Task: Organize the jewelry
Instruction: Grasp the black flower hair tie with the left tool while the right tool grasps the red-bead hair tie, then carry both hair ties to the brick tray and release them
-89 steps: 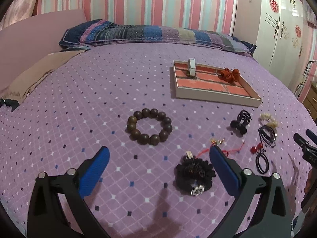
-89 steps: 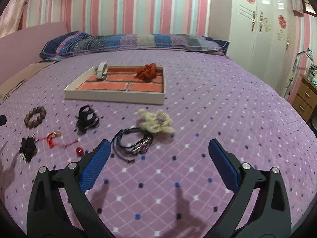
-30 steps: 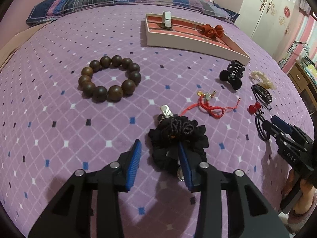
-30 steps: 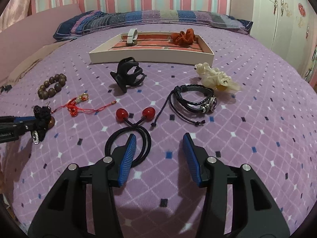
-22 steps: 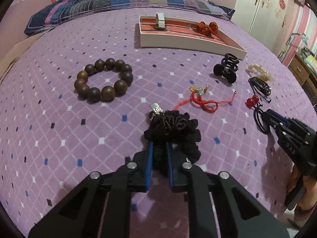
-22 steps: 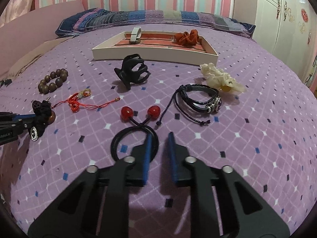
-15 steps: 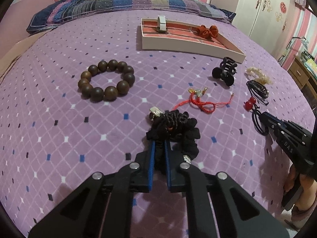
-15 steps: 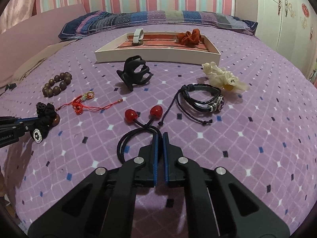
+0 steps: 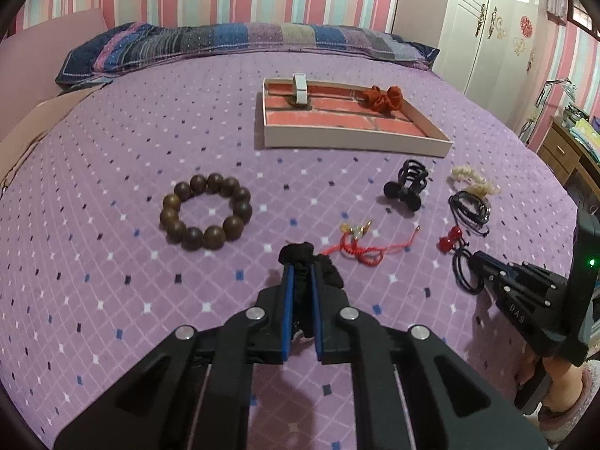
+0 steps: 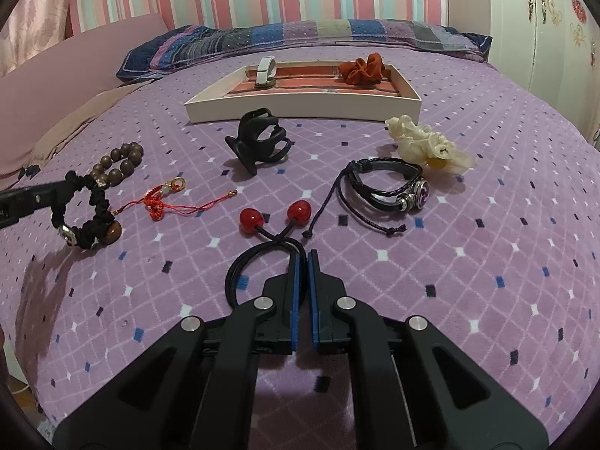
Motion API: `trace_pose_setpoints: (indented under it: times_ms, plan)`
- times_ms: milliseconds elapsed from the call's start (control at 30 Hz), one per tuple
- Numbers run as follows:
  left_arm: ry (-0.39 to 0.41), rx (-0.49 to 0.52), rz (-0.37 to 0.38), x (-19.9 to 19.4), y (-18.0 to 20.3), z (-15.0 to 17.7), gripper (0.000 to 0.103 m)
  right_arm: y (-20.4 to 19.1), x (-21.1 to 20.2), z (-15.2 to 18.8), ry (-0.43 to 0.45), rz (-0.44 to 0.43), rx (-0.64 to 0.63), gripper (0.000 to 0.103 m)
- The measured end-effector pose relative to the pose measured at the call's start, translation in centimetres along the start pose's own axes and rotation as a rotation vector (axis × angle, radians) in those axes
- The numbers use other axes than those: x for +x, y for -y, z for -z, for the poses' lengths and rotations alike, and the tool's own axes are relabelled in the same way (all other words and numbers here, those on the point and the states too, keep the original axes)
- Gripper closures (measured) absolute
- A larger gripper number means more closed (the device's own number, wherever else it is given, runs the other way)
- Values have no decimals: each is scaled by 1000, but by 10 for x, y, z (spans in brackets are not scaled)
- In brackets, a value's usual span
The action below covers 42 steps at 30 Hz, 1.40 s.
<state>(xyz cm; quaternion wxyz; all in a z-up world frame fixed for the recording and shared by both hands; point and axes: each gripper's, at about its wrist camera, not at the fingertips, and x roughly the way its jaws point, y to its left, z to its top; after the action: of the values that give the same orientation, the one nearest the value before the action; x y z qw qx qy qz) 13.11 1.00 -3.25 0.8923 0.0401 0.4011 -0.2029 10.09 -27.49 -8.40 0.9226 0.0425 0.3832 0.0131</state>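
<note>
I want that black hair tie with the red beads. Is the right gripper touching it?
Touching. The right wrist view shows the right gripper with its fingers shut on the black loop of the hair tie.

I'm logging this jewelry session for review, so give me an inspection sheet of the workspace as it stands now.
Surface: purple patterned bedspread, smooth.
Job's things: tray holds a white band and a rust scrunchie; wooden bead bracelet, black claw clip, red cord charm, cream scrunchie and black leather bracelet lie loose on the bed.
Clutter: nothing seen.
Grippers: left gripper shut on the black scrunchie, raised off the bed; right gripper shut on the red-bead hair tie, which lies on the bed.
Cables: nothing seen.
Surroundings: striped pillow, striped wall, white wardrobe.
</note>
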Motion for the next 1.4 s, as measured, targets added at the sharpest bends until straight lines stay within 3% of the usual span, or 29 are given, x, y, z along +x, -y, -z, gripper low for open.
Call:
trace_pose_setpoints:
  times_ms: [300, 567, 1033, 1400]
  plan:
    - [38, 6, 5, -6, 5, -19, 94, 4, -6, -11, 32, -11, -2, 99]
    - [87, 31, -1, -9, 13, -46, 94, 12, -16, -44, 94, -10, -10, 99]
    - [155, -19, 2, 19, 10, -139, 93, 21, -5, -157, 236, 22, -79, 99]
    - [127, -60, 27, 86, 9, -212, 94, 46, 57, -237, 227, 101, -60, 99]
